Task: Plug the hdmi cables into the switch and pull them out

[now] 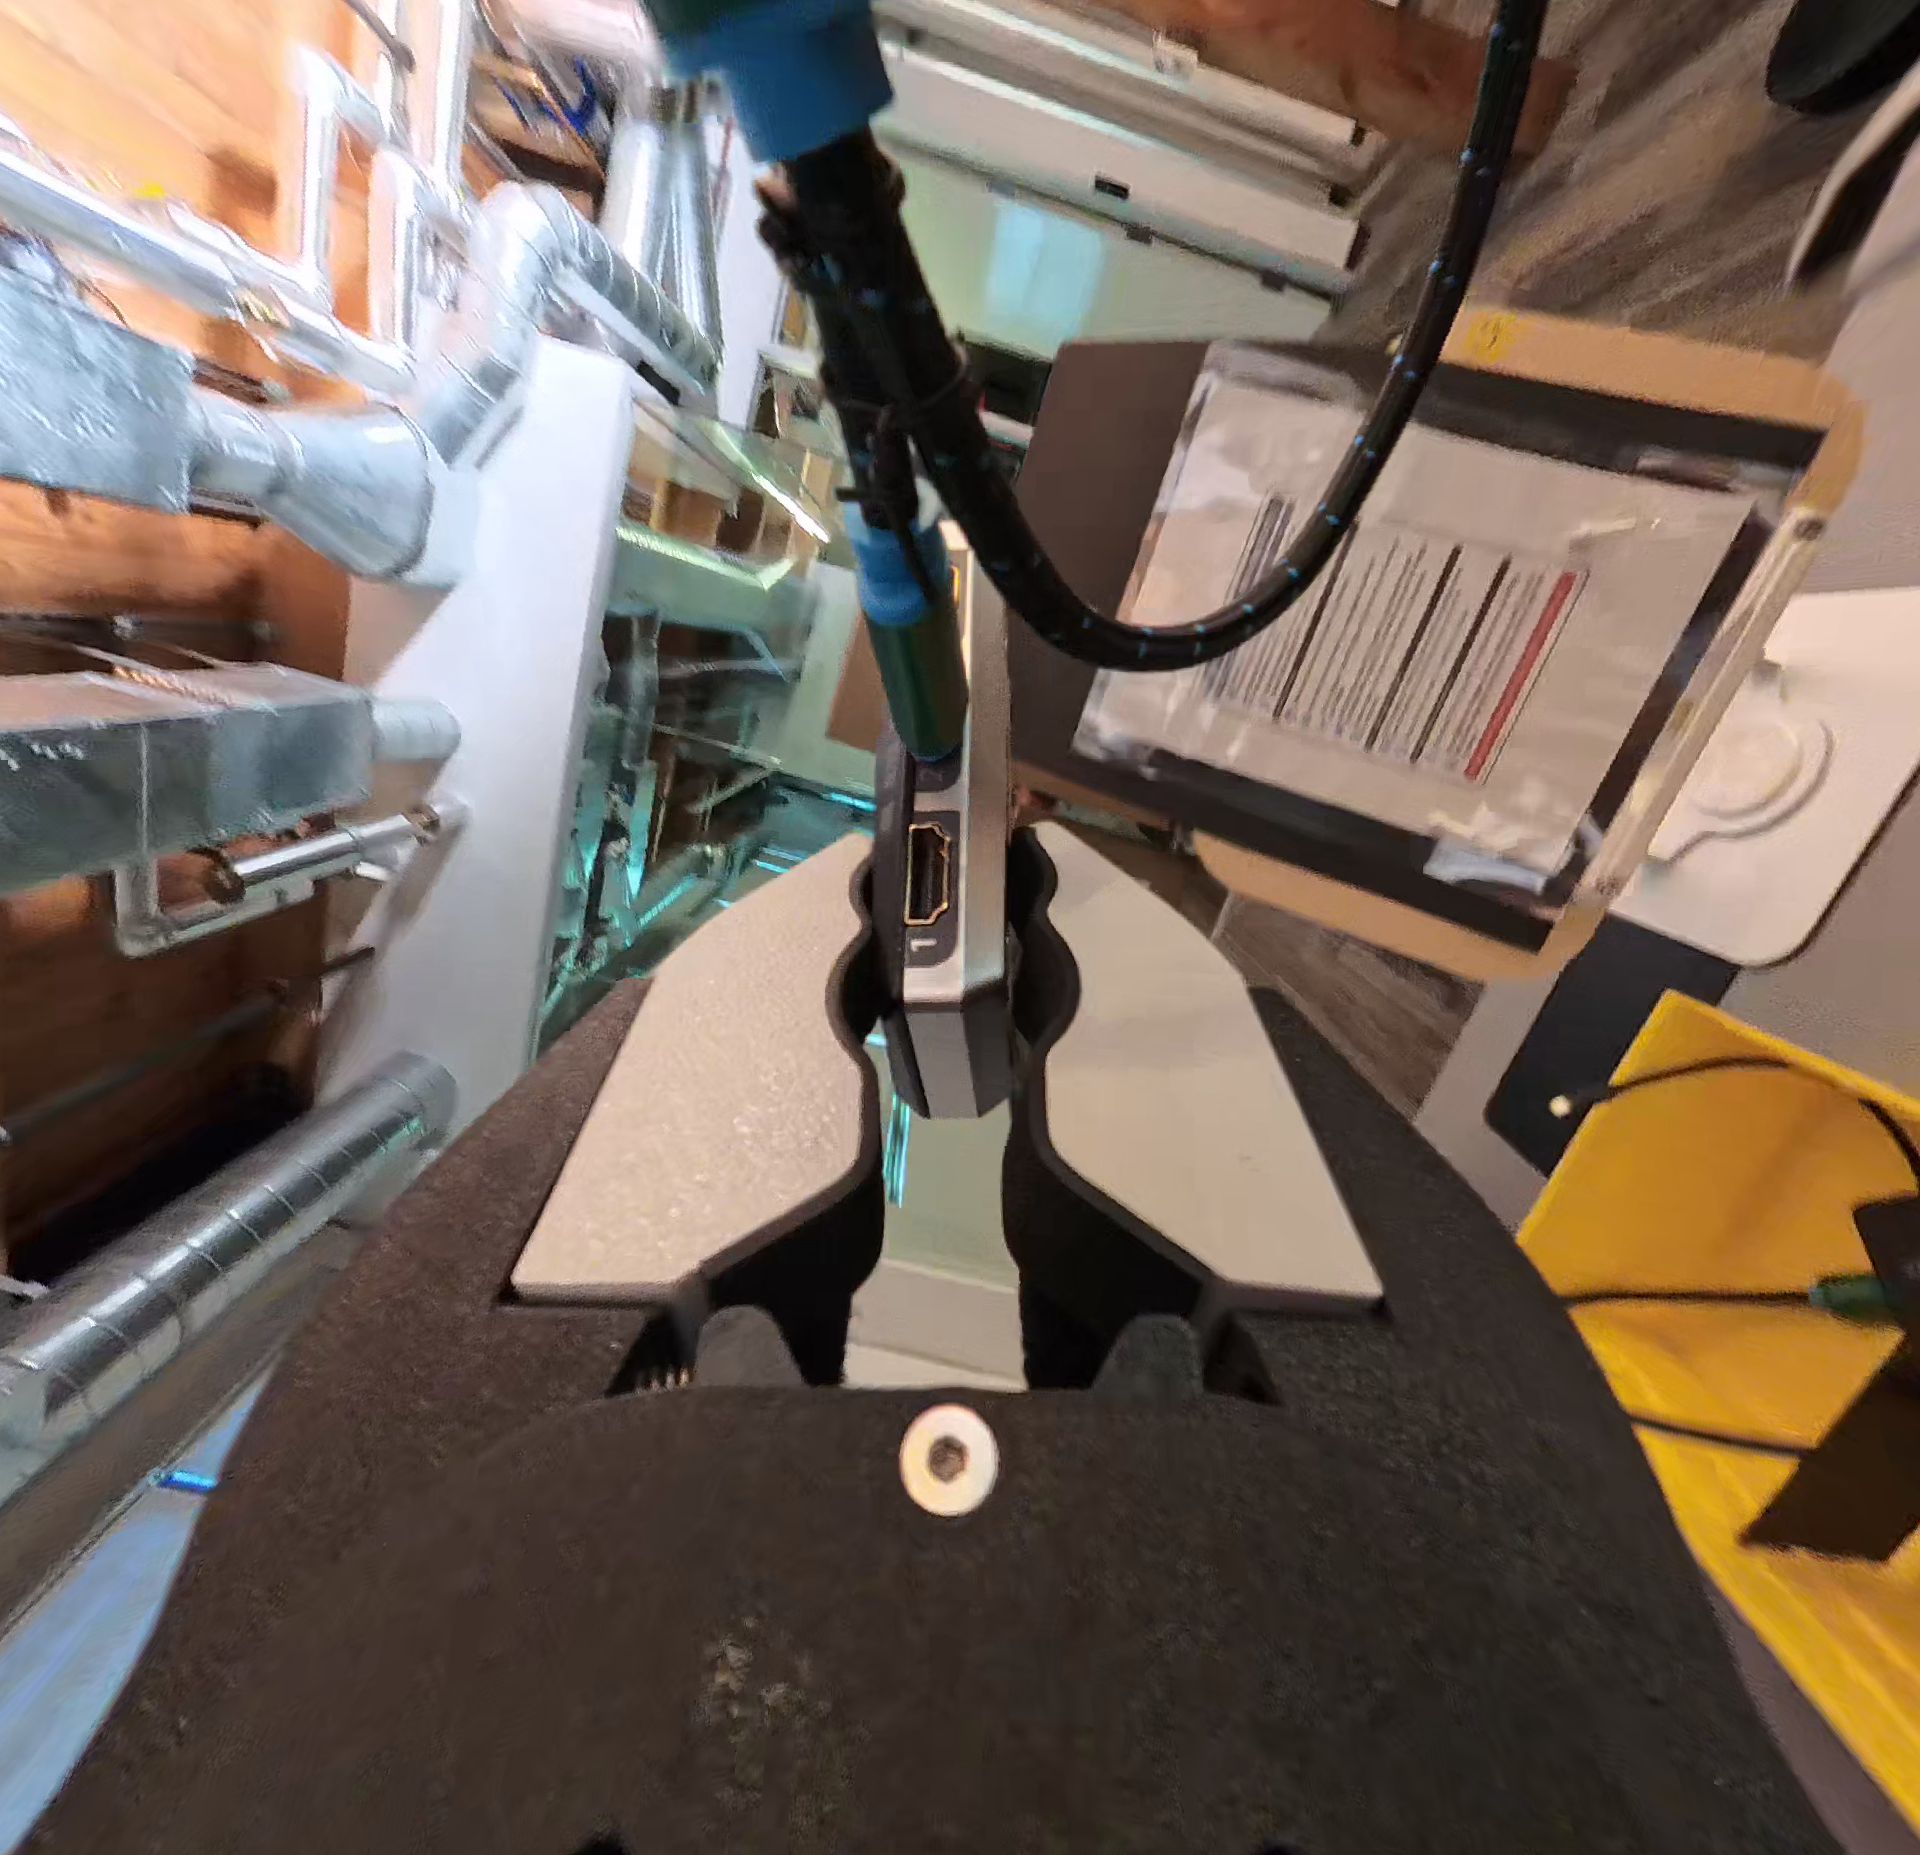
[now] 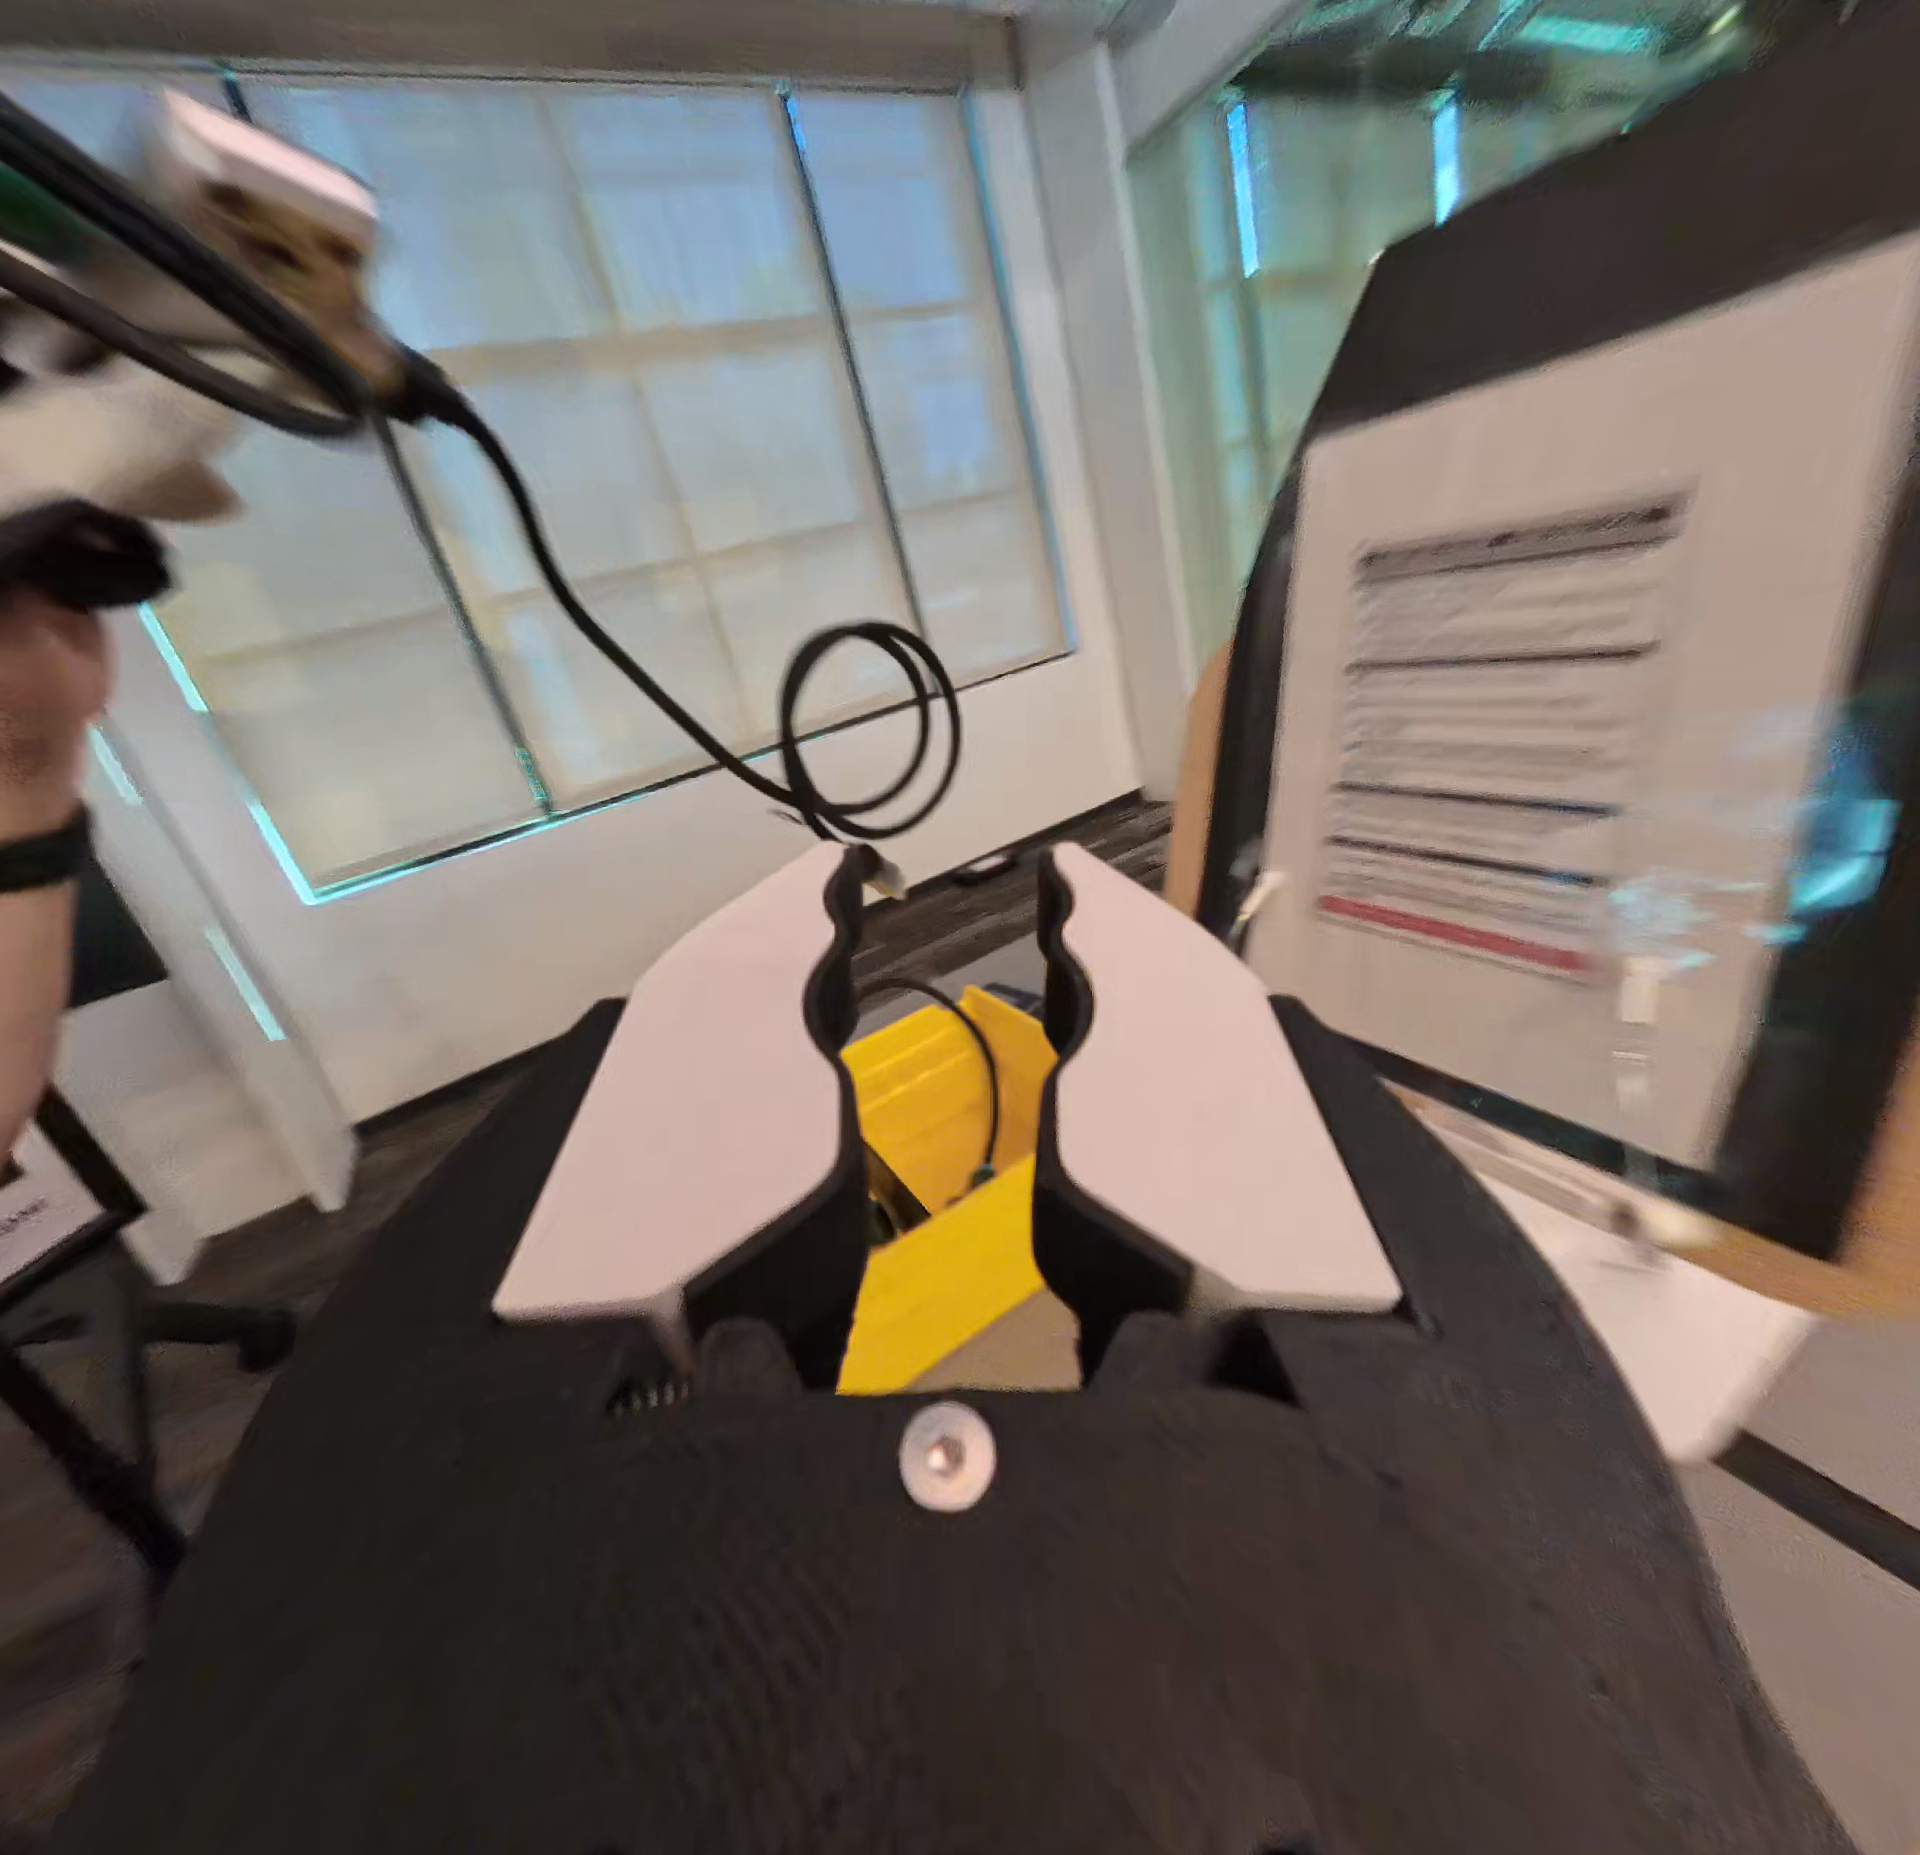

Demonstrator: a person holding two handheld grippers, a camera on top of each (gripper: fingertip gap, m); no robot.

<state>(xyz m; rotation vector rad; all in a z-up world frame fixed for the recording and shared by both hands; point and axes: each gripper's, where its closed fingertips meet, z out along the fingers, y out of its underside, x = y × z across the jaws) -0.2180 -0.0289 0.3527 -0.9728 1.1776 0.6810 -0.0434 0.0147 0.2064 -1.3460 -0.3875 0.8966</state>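
Note:
In the left wrist view my left gripper point(image 1: 948, 870) is shut on the grey HDMI switch point(image 1: 951, 984), held on edge between the fingers. One green and blue HDMI plug point(image 1: 920, 662) sits in the switch's upper port. The port below it point(image 1: 928, 873) is empty. A second green and blue plug point(image 1: 769, 29) hangs at the top on the black braided cable point(image 1: 1340, 527). In the right wrist view my right gripper point(image 2: 945, 870) is open and empty. A thin black coiled cable point(image 2: 873, 735) hangs in front of it, its end point(image 2: 885, 878) by the left fingertip.
A yellow bin point(image 2: 935, 1275) with a thin cable in it lies below the right gripper and shows at the right of the left wrist view point(image 1: 1704, 1234). A framed sheet in a clear stand point(image 2: 1507, 766) is on the right. A person's arm point(image 2: 42, 704) is at the left. Metal shelving point(image 1: 208, 662) stands left. The tips of one gripper are about 25 cm away from the tips of the other.

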